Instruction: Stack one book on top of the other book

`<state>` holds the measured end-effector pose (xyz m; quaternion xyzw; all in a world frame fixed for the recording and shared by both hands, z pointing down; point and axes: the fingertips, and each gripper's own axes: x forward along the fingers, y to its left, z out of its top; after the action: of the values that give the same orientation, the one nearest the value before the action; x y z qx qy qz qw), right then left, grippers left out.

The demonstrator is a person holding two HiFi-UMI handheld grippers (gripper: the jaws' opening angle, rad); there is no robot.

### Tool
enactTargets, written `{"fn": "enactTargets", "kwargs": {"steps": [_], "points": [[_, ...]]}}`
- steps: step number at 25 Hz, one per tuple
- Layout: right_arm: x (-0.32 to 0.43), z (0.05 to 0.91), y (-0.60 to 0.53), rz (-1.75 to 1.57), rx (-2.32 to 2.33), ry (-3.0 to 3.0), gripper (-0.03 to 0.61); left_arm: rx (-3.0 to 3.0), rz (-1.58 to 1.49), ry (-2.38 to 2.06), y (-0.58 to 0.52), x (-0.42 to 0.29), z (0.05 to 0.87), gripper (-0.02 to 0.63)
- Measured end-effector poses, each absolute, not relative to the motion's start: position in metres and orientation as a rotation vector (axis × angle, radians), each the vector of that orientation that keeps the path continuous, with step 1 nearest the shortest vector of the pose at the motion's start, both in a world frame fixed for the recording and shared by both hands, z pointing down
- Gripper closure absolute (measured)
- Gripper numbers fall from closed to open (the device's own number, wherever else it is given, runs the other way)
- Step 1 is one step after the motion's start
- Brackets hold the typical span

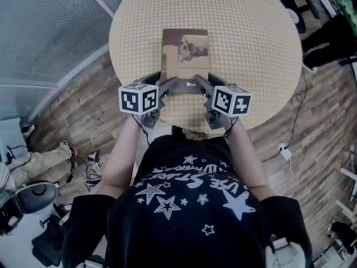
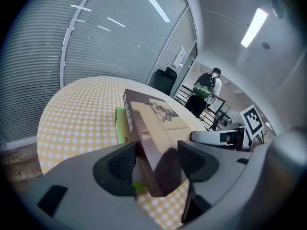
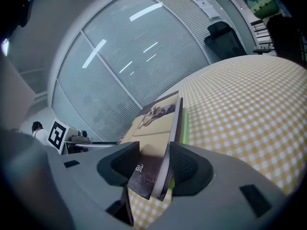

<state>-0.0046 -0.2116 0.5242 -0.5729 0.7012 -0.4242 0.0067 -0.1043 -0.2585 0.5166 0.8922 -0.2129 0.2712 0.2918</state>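
A brown book point(image 1: 186, 52) with a dog photo on its cover lies lengthwise over the round yellow-checked table point(image 1: 251, 38). My left gripper point(image 1: 167, 88) holds its near left corner and my right gripper point(image 1: 202, 85) its near right corner. In the left gripper view the brown book point(image 2: 153, 119) sits tilted between the pads of my left gripper point(image 2: 156, 164), above a green book point(image 2: 121, 123) lying on the table. In the right gripper view my right gripper point(image 3: 153, 169) clamps the brown book point(image 3: 153, 123) across its thickness, and the green book point(image 3: 185, 121) peeks out from under its right edge.
The table's near edge point(image 1: 184, 128) is just in front of the person's body. A seated person's legs point(image 1: 39, 161) and an office chair point(image 1: 33, 197) are at the left on the floor. A cable and plug point(image 1: 284, 149) lie at the right. A standing person with a backpack point(image 2: 206, 87) is beyond the table.
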Motion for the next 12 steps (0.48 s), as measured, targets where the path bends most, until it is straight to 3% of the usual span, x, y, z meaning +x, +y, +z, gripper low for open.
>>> {"fn": "enactTargets", "kwargs": {"steps": [12], "points": [[-0.008, 0.549, -0.221, -1.297, -1.948, 2.213, 0.371, 2.352, 0.758, -0.474, -0.271, -0.106, 0.555, 0.339]]}}
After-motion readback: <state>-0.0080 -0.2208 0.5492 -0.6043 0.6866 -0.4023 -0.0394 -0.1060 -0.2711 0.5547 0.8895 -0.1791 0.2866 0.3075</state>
